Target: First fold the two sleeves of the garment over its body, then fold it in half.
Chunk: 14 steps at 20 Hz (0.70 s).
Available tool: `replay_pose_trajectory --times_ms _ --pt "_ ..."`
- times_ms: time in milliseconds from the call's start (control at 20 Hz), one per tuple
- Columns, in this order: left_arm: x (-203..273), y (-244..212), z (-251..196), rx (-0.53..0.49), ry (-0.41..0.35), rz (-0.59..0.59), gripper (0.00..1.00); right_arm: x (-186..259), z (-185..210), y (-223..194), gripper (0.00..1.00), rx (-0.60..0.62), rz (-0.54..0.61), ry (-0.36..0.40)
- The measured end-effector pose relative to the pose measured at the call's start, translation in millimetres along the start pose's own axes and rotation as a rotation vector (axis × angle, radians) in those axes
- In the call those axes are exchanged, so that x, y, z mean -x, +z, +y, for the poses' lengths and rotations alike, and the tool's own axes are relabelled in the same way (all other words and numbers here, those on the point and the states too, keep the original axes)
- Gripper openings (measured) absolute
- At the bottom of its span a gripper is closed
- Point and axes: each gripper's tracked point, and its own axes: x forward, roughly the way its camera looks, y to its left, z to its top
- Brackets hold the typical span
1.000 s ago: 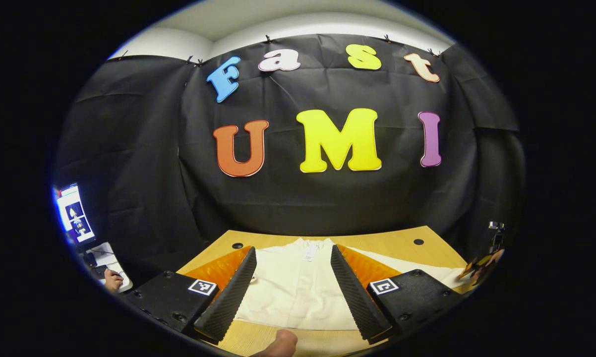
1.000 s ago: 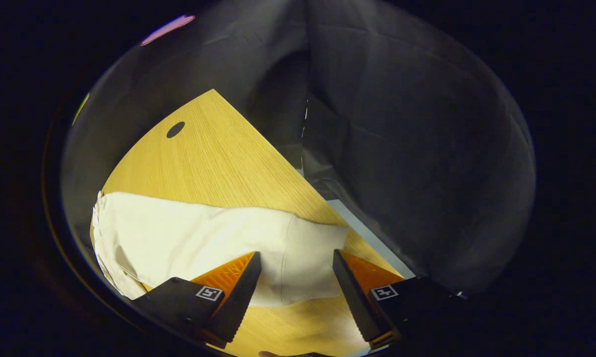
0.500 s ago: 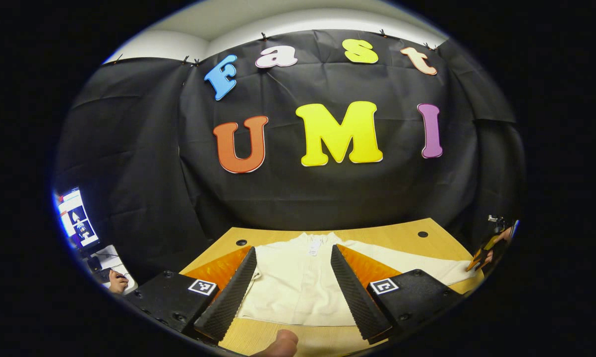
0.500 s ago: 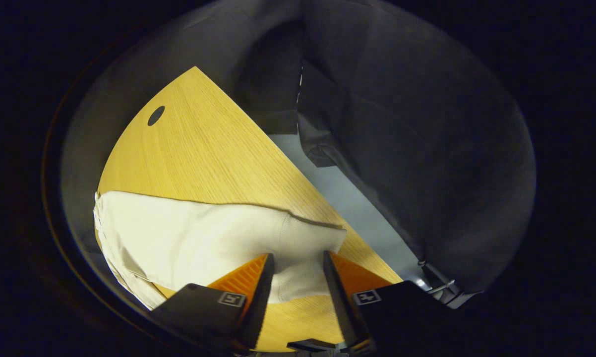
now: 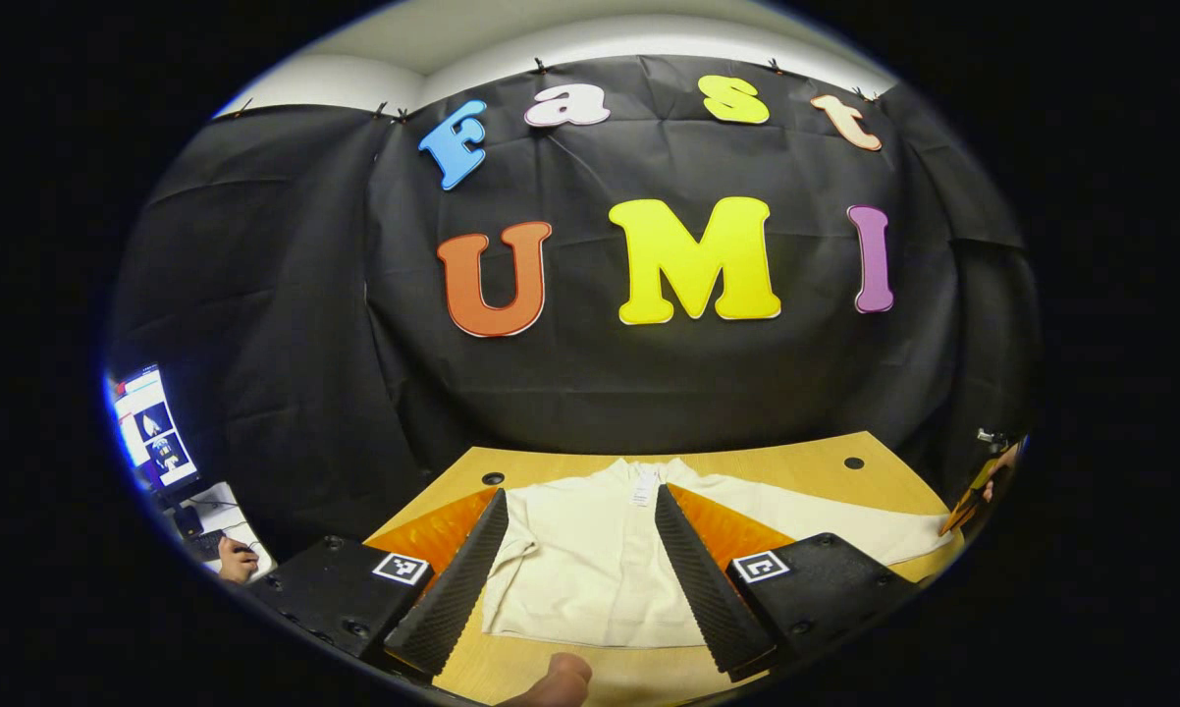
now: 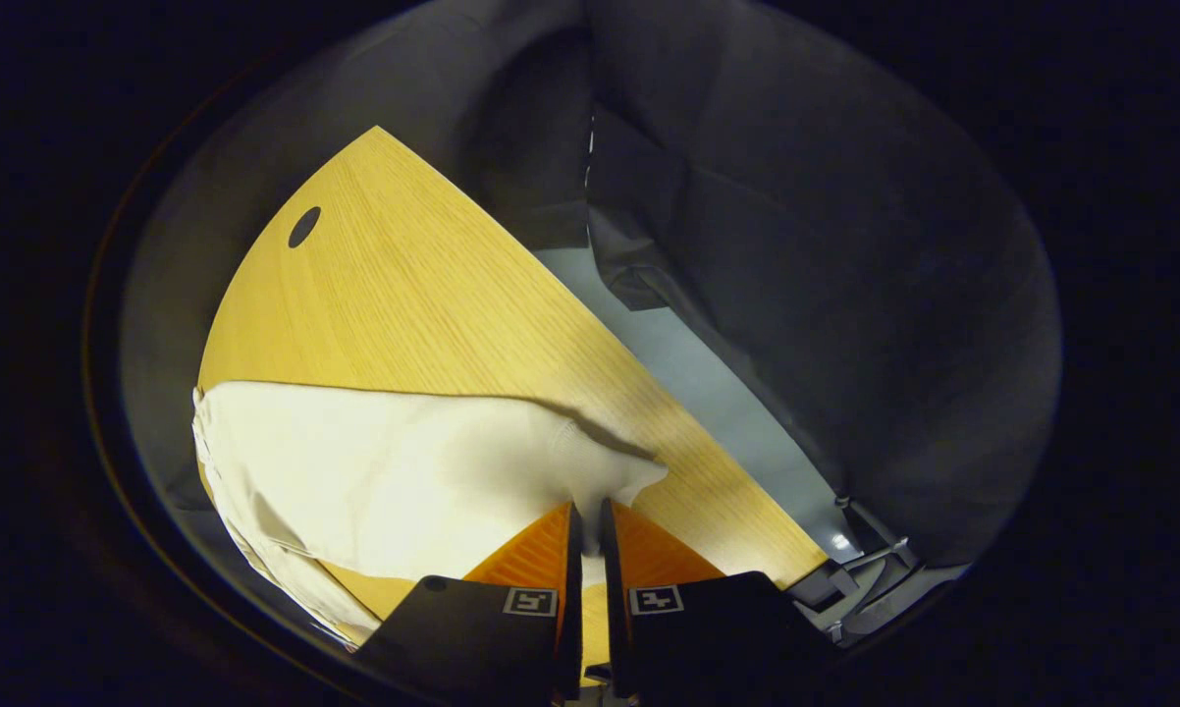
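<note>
Right gripper [image 6: 586,511] had its jaws pinched on the cream sweater's [image 5: 590,560] right cuff [image 6: 600,471]; left gripper [image 5: 575,579] hovered, jaws apart. Likely sleeve fold: carry the cuff over the body.

The left claw [image 5: 578,570] has two long wedge-shaped fingers [image 5: 453,589] whose inner faces are ribbed in fine rows. Each finger sits on a boxy black housing with rounded corners and small dark screws along its edges. On top of each housing is a small square white tag with a black block pattern [image 5: 401,568]. A bare fingertip [image 5: 556,680] shows at the bottom edge between the housings. The right claw [image 6: 586,520] has the same ribbed wedge fingers, black housings and square patterned tags [image 6: 529,601].
</note>
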Motion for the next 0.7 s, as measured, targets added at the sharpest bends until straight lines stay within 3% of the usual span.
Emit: replay_pose_trajectory --times_ms 300,550,700 --pt "-19 17 29 0.004 0.014 -0.073 0.96 44 35 -1 0.12 0.002 -0.074 0.058" --pt "-29 26 42 0.029 -0.053 -0.113 0.96 77 52 -8 0.12 0.034 -0.115 0.028" --pt "-34 30 54 0.046 -0.093 -0.147 0.96 102 83 -15 0.12 0.063 -0.141 0.026"
